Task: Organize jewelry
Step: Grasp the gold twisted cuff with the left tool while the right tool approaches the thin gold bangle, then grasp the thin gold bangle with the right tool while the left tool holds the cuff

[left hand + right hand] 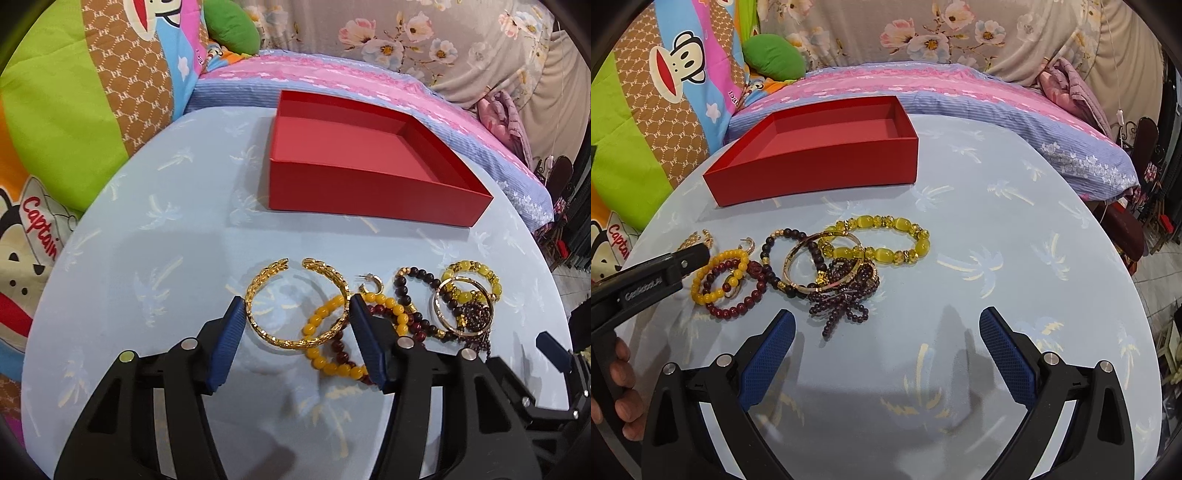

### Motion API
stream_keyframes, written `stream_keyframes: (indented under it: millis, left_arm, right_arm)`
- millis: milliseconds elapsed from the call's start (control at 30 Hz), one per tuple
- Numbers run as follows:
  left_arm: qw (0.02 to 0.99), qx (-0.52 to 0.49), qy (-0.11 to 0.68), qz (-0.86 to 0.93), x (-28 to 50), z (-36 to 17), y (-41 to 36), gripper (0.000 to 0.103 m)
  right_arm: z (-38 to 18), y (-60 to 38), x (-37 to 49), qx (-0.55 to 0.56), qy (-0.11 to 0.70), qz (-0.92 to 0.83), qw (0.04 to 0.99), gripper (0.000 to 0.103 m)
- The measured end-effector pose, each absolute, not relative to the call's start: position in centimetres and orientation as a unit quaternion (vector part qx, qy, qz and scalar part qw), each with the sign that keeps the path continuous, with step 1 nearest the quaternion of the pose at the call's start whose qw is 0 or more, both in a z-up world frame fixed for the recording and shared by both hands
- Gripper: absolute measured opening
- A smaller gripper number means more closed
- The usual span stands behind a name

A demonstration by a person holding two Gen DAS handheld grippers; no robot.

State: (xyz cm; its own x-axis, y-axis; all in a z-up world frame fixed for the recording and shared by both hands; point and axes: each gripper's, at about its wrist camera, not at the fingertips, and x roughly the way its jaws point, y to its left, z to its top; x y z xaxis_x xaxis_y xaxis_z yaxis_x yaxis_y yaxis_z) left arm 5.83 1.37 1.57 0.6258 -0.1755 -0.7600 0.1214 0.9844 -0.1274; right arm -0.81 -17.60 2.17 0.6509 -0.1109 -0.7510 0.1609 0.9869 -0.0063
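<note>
On the tabletop (147, 258) all jewelry lies outside my empty box (362, 162); left tool (295, 314) brackets the cuff (258, 317) unclamped, right tool (886, 325) apart.

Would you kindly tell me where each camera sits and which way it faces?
Left wrist: on the left gripper, angled down at the table; its fingers flank the gold cuff, red box beyond; the right gripper's blue pad shows at the right edge.
Right wrist: on the right gripper, angled down at bare cloth, jaws wide; the left gripper and a hand show at left.
Shared: box, bracelets, table, bedding behind.
</note>
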Motion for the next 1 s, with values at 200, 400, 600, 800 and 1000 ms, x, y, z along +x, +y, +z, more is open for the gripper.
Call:
stream_keyframes:
  millis: [200, 400, 600, 800, 1000]
  left_arm:
    - [0.904, -0.026, 0.422, -0.066, 4.4, 1.5, 2.9, 0.055]
    - [0.903, -0.026, 0.425, -0.06, 3.5, 1.1, 3.9, 0.055]
    - [0.9, -0.028, 0.429, -0.065, 3.3, 0.6, 3.9, 0.055]
    - [0.9, -0.027, 0.431, -0.067, 3.3, 0.3, 3.9, 0.055]
    - [0.9, -0.023, 0.43, -0.066, 3.2, 0.2, 3.7, 0.055]
  right_arm:
    - [2.9, -16.6, -0.2, 0.019, 0.399, -0.07, 0.914, 0.096]
    - [3.1, -15.5, 1.0, 0.007, 0.393, -0.067, 0.917, 0.094]
    - [2.8, -14.7, 2.4, -0.005, 0.396, -0.068, 0.916, 0.09]
    - [1.8, -14.4, 3.4, -0.015, 0.413, -0.074, 0.908, 0.082]
    - [1.3, -14.4, 3.7, -0.017, 0.423, -0.071, 0.903, 0.074]
